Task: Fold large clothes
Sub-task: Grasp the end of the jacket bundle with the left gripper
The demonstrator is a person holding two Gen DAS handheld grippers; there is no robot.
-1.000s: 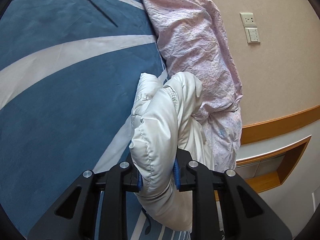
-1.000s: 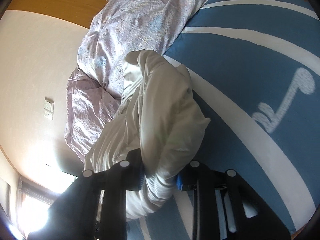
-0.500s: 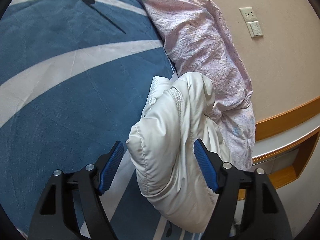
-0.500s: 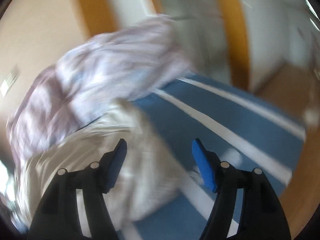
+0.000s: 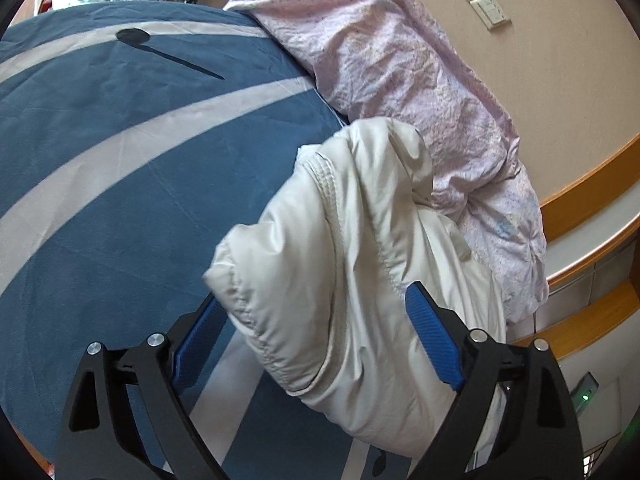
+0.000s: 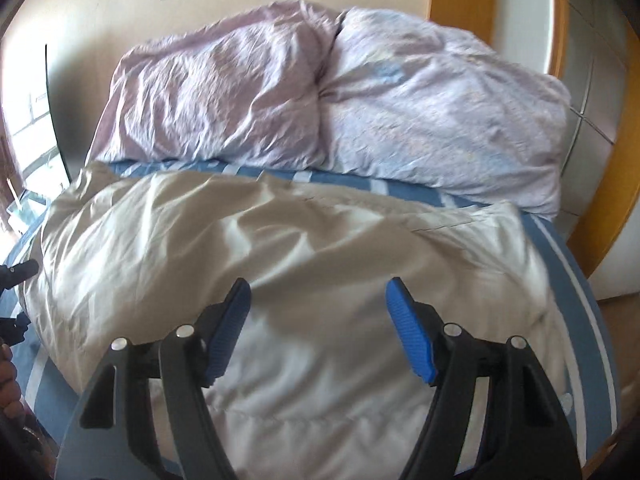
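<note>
Lying where: white padded jacket [image 6: 280,248] on the blue striped bed cover [image 5: 120,168], its far edge just short of the lilac pillows [image 6: 320,112].
Long axis: in the right wrist view the jacket runs left to right across the bed; the bulk lies ahead of and under the right tool [image 6: 318,320].
Left tool [image 5: 316,340]: jaws have just been opening and stand spread; a bunched end of the jacket sits between them, and the blue pads [image 5: 434,344] look slack on the cloth rather than pinching it.
Right tool: jaws have just been opening, now spread wide, empty, hanging above the jacket's middle.
Nearer hand: the left, at the jacket's end; the right is over its broad face.
Pose: both tools tilt downward toward the bed.
Step, as I judge it: letting go after laying a fold; picking fresh grip points likely comes next.
</note>
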